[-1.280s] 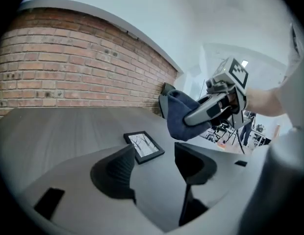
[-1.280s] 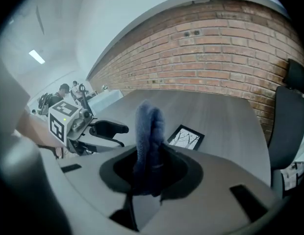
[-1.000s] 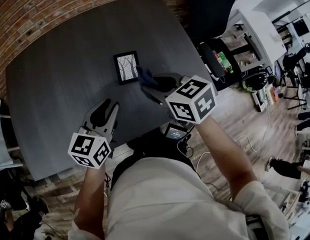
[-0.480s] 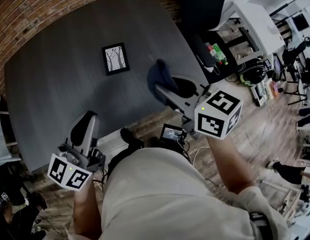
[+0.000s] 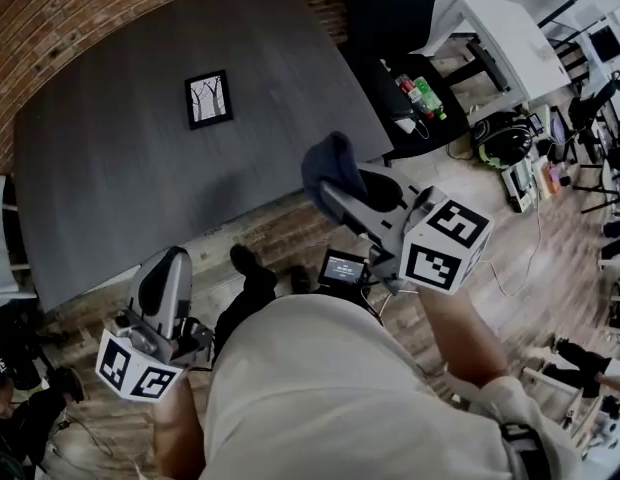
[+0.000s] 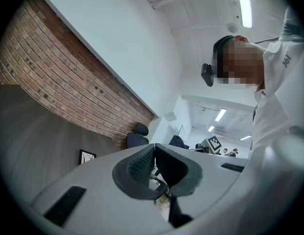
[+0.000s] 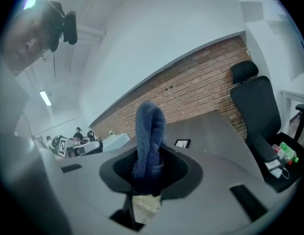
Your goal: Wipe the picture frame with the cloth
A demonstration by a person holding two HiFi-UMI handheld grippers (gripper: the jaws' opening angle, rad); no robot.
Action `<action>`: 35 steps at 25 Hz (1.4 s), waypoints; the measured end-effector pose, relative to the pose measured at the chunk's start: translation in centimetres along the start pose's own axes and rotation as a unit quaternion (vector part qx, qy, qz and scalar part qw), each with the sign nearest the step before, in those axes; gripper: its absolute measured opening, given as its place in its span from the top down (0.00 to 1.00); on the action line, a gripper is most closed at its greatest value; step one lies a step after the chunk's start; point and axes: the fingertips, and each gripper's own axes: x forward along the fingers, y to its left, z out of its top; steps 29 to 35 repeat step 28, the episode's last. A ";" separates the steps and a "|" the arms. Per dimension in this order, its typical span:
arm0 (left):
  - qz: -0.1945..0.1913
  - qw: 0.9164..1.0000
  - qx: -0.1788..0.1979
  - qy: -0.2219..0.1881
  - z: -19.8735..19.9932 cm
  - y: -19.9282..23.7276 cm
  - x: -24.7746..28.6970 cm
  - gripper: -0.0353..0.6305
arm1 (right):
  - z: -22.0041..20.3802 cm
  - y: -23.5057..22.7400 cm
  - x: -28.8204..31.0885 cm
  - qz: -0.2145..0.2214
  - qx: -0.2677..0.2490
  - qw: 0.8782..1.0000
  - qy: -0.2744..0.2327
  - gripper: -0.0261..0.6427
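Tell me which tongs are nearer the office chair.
Right. The right tongs hang past the table edge that faces the office chair; the left tongs hang past its near edge.

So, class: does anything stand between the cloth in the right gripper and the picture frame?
Nothing visible does. The right gripper holds the blue cloth in the air, and only bare dark tabletop lies between it and the picture frame.

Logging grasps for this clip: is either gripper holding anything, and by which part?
The right gripper holds the blue cloth by one bunched end; the rest sticks out beyond the jaws. The left gripper is shut on nothing.
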 end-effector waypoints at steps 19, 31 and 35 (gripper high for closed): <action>0.066 0.997 0.003 -0.031 -1.3 -6.7 -8.6 0.93 | -1.8 6.3 -4.4 0.047 -0.008 0.999 -0.025 0.81; 0.058 0.998 -0.001 -0.020 0.3 -4.1 -12.0 0.93 | -1.1 9.2 -0.9 0.037 -0.011 0.998 -0.048 0.81; 0.058 0.998 -0.001 -0.020 0.3 -4.1 -12.0 0.93 | -1.1 9.2 -0.9 0.037 -0.011 0.998 -0.048 0.81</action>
